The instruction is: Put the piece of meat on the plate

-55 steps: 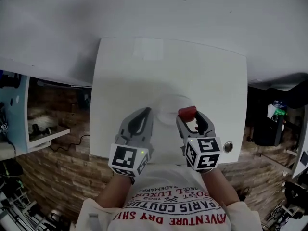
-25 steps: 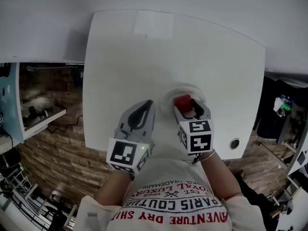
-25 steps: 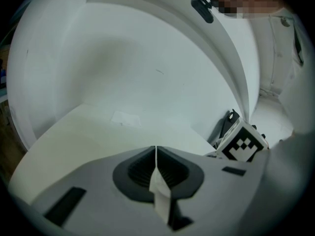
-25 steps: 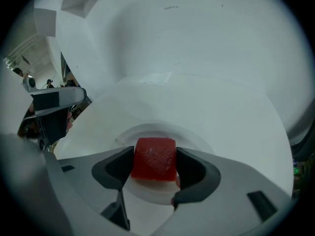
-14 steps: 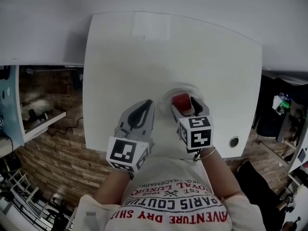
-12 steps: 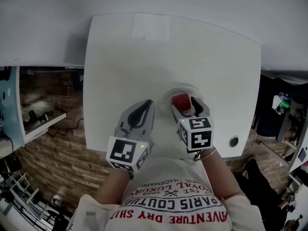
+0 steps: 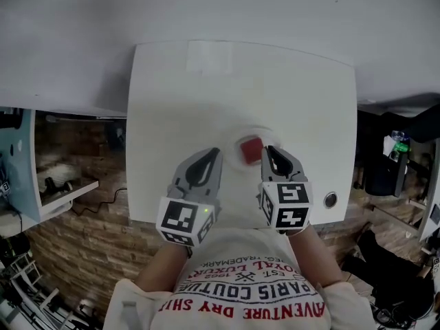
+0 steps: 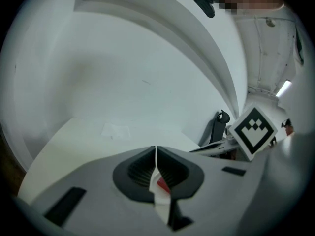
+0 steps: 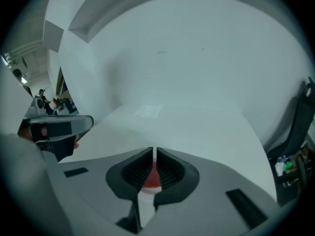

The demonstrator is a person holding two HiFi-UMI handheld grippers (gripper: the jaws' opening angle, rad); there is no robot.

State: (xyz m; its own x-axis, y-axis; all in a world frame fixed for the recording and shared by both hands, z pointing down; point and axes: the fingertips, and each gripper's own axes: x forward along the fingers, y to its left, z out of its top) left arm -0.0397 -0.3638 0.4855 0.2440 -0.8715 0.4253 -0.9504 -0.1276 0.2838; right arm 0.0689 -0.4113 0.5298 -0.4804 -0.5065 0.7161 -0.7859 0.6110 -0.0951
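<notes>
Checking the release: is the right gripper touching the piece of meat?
Apart. In the right gripper view the right gripper has its fingers closing on nothing, and the piece of meat lies beyond them on the plate.

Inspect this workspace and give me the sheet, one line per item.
surface: white table, no spills seen.
job's things: the red piece of meat lies on the white plate, touched by neither gripper.
clutter: a pale rectangular patch near the table's far edge; a round fitting at its near right corner.
grippers: left gripper shut, nothing between its jaws; right gripper jaws closing, almost together, nothing between them, with the meat beyond the tips.
cables: nothing seen on the table.
surroundings: white wall behind the table; brick-pattern surface below left; a shelf at the left.
</notes>
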